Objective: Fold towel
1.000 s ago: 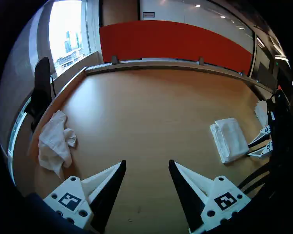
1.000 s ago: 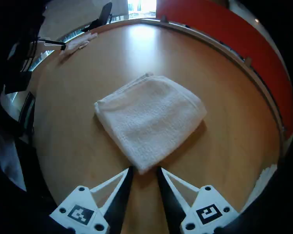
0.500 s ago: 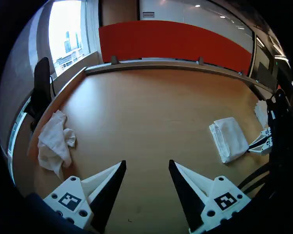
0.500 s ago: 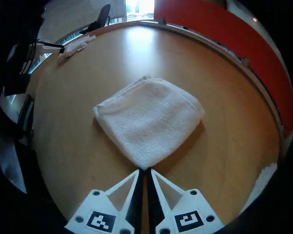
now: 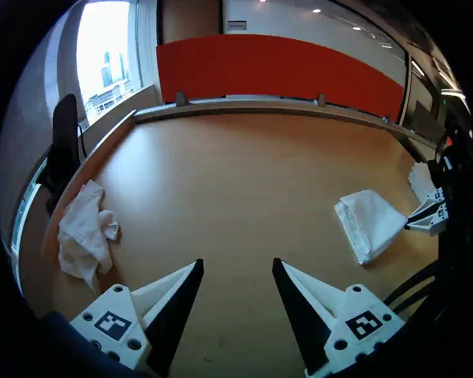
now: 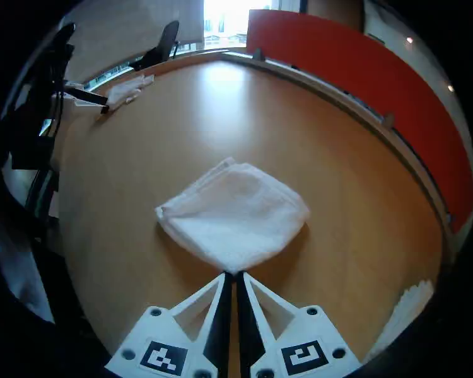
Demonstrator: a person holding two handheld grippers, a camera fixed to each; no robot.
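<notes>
On the desk [image 6: 337,189], right gripper [image 6: 236,277] jaws — open a second ago — pinch the towel [image 6: 233,217] (left gripper [image 5: 237,262] agape).

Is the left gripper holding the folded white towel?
No, the left gripper stands open above the light wooden table, and the folded white towel lies far to one side.

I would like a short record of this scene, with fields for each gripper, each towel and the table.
left gripper: open, holding nothing, pointing over the table
right gripper: shut on the near corner of the folded towel
folded towel: white, lying on the table, one corner pinched
crumpled towel: white, unfolded heap near the table edge, apart from both grippers
table: wooden, with a red panel along its far side
</notes>
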